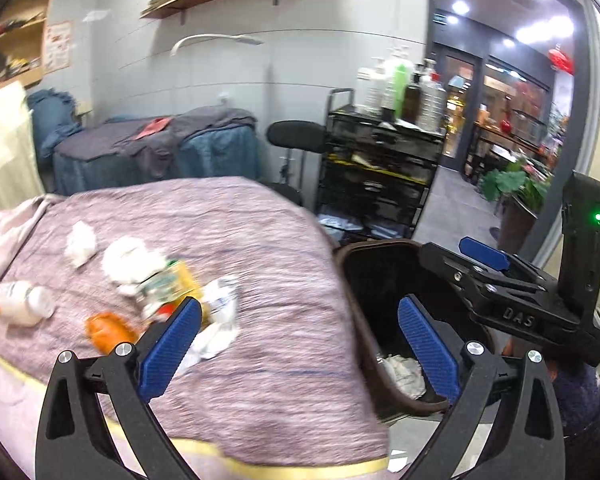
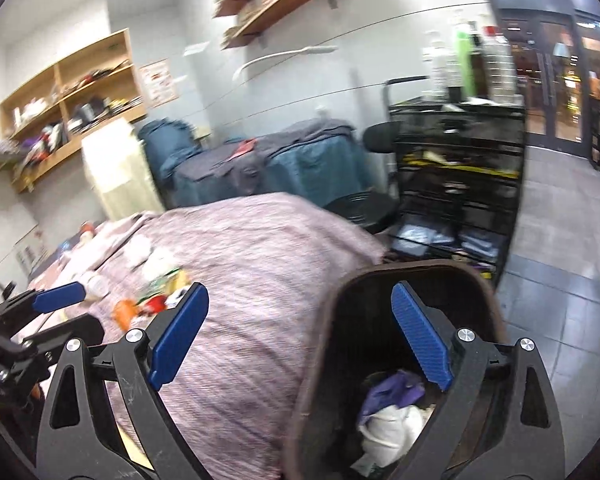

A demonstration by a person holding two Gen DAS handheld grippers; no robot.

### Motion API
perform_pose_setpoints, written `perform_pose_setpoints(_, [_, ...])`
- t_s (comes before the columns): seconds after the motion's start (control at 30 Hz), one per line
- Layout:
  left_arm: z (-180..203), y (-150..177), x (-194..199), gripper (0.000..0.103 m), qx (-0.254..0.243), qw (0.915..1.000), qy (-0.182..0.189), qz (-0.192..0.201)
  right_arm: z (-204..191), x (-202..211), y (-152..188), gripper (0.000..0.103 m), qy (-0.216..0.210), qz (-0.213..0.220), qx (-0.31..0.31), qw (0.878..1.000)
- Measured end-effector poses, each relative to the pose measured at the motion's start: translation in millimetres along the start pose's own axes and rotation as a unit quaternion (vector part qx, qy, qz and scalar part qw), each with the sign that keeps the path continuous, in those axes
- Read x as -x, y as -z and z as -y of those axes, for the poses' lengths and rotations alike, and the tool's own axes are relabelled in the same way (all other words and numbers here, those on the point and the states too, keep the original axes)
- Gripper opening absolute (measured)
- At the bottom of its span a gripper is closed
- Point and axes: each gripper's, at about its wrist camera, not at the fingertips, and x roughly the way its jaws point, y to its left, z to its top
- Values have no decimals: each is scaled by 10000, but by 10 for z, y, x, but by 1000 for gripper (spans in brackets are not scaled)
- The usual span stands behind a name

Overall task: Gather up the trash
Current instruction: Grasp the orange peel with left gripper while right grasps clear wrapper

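Left wrist view: a bed [image 1: 260,240] under a mauve woven blanket fills the left and centre; a dark brown trash bin [image 1: 350,300] stands just beside its right edge, and a black trolley [image 1: 380,168] loaded with bottles stands far beyond the bin; a second, blue-covered bed [image 1: 156,152] lies against the far wall. Trash is scattered on the near left of the blanket: two wads of white tissue [image 1: 81,242], a white bottle [image 1: 22,304] lying on its side, a yellow-green carton [image 1: 172,284], an orange wrapper [image 1: 108,330], and crumpled white paper [image 1: 220,320] nearest the bin; inside the bin a pale crumpled piece [image 1: 404,374] rests on the bottom. The left gripper [image 1: 300,344] hangs with its blue fingers spread wide and nothing between them, the left finger over the blanket, the right finger over the bin mouth; the right gripper [image 1: 484,254] shows at far right, above the bin.

Right wrist view: the bin [image 2: 320,340] sits near and to the right, its contents visible as white paper [image 2: 392,428] under a purple scrap [image 2: 396,390]; the bed [image 2: 260,260] spreads to the left, with the blurred trash pile [image 2: 160,284] on its far left part. The right gripper [image 2: 300,344] is likewise wide open and empty, its right finger above the bin opening; the left gripper [image 2: 60,294] appears at the left edge.
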Motion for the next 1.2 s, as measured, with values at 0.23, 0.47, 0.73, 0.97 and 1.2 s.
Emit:
perform_pose_setpoints(0.23, [-502, 114, 162, 97, 355, 9982, -484, -1, -453, -241, 26, 92, -626, -355, 214, 9972])
perform_pose_setpoints(0.47, [-1126, 333, 248, 97, 822, 9920, -937, -194, -846, -507, 93, 92, -957, -811, 459, 9910])
perform_pose_setpoints(0.73, [-1655, 538, 268, 96, 1049, 9858, -1212, -509, -1333, -890, 152, 92, -1061, -1381, 1230, 9770])
perform_pose_setpoints(0.97, [-1870, 519, 22, 84, 1145, 9831, -1010, -1012, -1775, -1302, 125, 84, -1060, -1833, 2017, 9563])
perform_pose_setpoints(1.2, [-1968, 428, -372, 77, 1180, 9776, -765, -1569, -2109, -1828, 54, 79, -922, -2336, 2443, 9366])
